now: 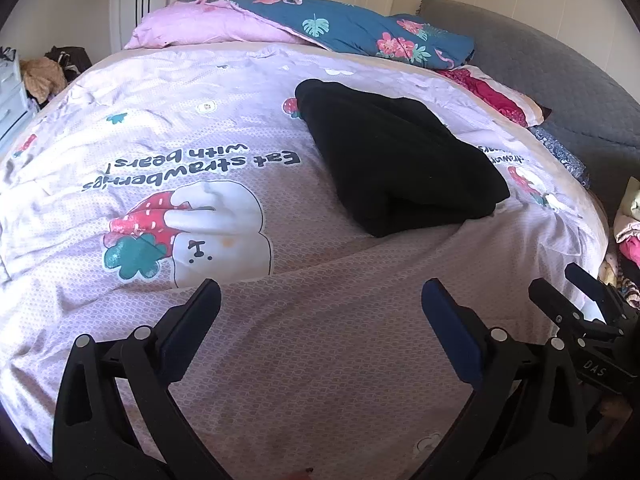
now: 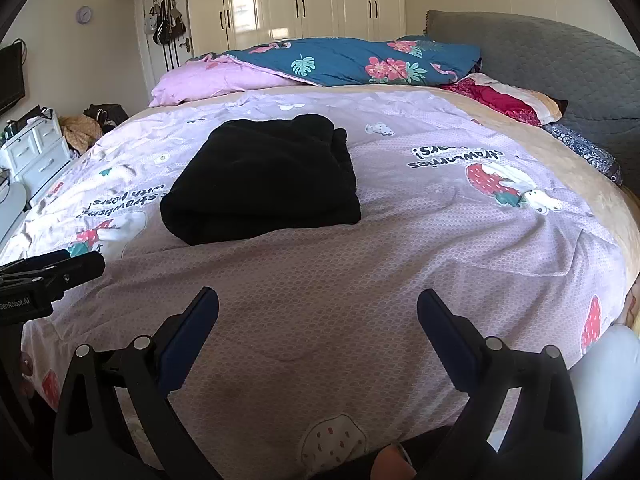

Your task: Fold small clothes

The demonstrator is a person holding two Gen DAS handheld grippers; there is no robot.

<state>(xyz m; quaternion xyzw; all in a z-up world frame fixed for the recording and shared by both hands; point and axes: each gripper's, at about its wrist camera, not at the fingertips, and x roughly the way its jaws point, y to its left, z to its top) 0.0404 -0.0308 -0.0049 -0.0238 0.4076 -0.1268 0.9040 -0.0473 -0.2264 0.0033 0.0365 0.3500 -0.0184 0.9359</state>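
A black garment point(image 1: 394, 156) lies folded in a thick stack on the lilac bedspread point(image 1: 280, 320); in the right wrist view the same garment point(image 2: 262, 184) sits left of centre. My left gripper point(image 1: 320, 296) hovers open over bare bedspread, short of the garment and to its left. My right gripper point(image 2: 318, 300) also stands open above the bedspread point(image 2: 400, 248), with the garment well ahead. Nothing is between either pair of fingers. The right gripper point(image 1: 576, 284) shows at the right edge of the left wrist view; the left gripper point(image 2: 86, 260) shows at the left edge of the right wrist view.
A pink and teal flowered quilt point(image 2: 320, 62) is heaped at the far side of the bed. A red-patterned pillow point(image 2: 504, 100) and grey headboard point(image 2: 560, 60) lie to the right. A white drawer unit point(image 2: 36, 152) stands at left. Loose clothes point(image 1: 630, 220) are piled at right.
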